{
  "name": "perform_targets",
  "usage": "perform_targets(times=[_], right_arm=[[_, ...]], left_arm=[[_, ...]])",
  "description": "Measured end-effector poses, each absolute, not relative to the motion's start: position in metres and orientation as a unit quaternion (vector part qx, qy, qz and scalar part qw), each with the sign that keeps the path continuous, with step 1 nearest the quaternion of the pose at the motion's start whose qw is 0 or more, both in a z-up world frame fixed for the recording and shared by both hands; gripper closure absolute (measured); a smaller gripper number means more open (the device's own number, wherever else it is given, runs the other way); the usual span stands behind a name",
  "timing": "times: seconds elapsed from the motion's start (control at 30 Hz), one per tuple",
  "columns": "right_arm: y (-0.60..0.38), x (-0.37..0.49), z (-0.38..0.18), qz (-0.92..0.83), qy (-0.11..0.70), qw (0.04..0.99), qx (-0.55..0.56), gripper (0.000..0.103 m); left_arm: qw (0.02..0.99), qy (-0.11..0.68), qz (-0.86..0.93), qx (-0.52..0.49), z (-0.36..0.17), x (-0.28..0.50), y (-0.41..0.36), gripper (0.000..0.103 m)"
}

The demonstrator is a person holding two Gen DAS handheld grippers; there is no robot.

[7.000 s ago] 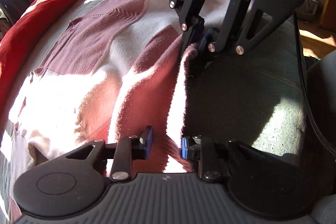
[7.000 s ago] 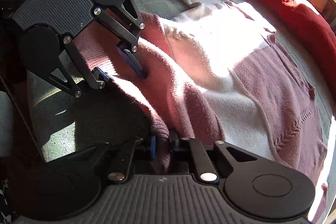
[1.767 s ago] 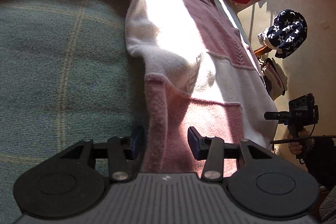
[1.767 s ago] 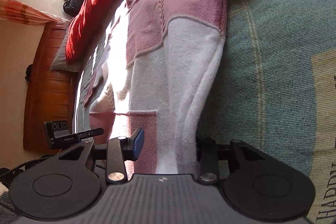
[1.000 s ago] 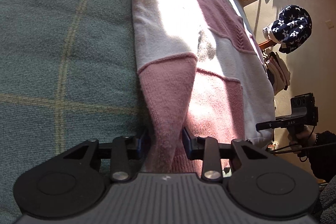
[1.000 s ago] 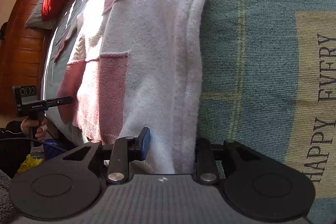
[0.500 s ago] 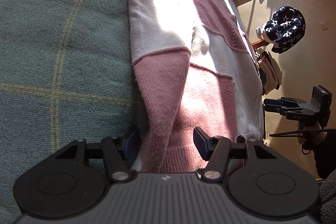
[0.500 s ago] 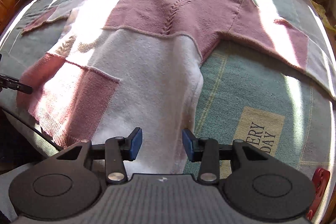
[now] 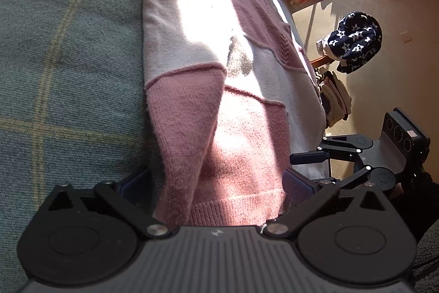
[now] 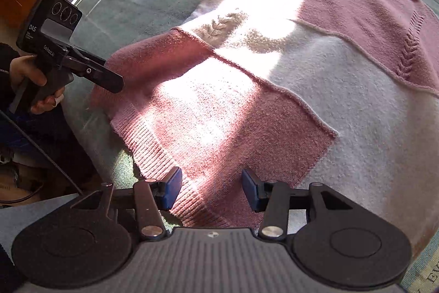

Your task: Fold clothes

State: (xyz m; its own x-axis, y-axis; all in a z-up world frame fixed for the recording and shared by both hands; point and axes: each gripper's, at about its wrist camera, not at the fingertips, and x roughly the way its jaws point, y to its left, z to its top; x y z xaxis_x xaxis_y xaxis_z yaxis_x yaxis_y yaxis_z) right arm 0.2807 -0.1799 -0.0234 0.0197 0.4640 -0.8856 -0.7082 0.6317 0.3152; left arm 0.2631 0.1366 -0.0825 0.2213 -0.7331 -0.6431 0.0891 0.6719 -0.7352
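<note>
the left gripper gapes wide, empty, astride the hem's left corner of the sweater spread flat on the bed, its length running away toward the collar, while the right gripper, equally open and empty, hovers over mid-hem.

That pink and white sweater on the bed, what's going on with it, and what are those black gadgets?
A person is folding clothes with a handheld two-finger tool in each hand. The pink and white sweater lies spread flat on a green plaid blanket, one sleeve out to the side. Both tools hover at its ribbed hem with fingers open: the left gripper at the hem's left corner, the right gripper over the middle of the hem. Neither grips the fabric.
</note>
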Motion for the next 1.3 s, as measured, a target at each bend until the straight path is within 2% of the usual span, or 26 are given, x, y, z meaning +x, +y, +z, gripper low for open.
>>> perform_targets(times=[0.23, 0.3, 0.4, 0.53, 0.7, 0.83, 1.07, 1.3], right_arm=[[-0.176, 0.284, -0.037, 0.407, 0.579, 0.698, -0.109, 0.045], [-0.174, 0.282, -0.042, 0.407, 0.578, 0.698, -0.113, 0.039], [-0.169, 0.279, -0.049, 0.408, 0.58, 0.697, -0.11, 0.026], [-0.164, 0.277, -0.055, 0.41, 0.585, 0.694, -0.093, 0.0], [-0.158, 0.275, -0.061, 0.4, 0.588, 0.698, -0.088, 0.0], [-0.169, 0.278, -0.062, 0.387, 0.586, 0.711, -0.04, 0.0], [-0.171, 0.26, -0.047, 0.392, 0.563, 0.72, -0.104, 0.0], [-0.162, 0.231, -0.031, 0.408, 0.464, 0.752, -0.229, 0.001]], left_arm=[[0.711, 0.552, -0.276, -0.338, -0.092, 0.268, 0.146, 0.0], [0.715, 0.546, -0.272, -0.342, -0.092, 0.267, 0.145, 0.0], [0.721, 0.536, -0.264, -0.349, -0.093, 0.264, 0.144, 0.0], [0.72, 0.531, -0.262, -0.361, -0.093, 0.264, 0.145, 0.0], [0.71, 0.538, -0.259, -0.375, -0.095, 0.269, 0.143, 0.001], [0.71, 0.553, -0.24, -0.364, -0.085, 0.27, 0.135, 0.003], [0.696, 0.529, -0.307, -0.376, -0.058, 0.257, 0.116, 0.013], [0.669, 0.501, -0.307, -0.455, -0.063, 0.277, 0.127, 0.014]])
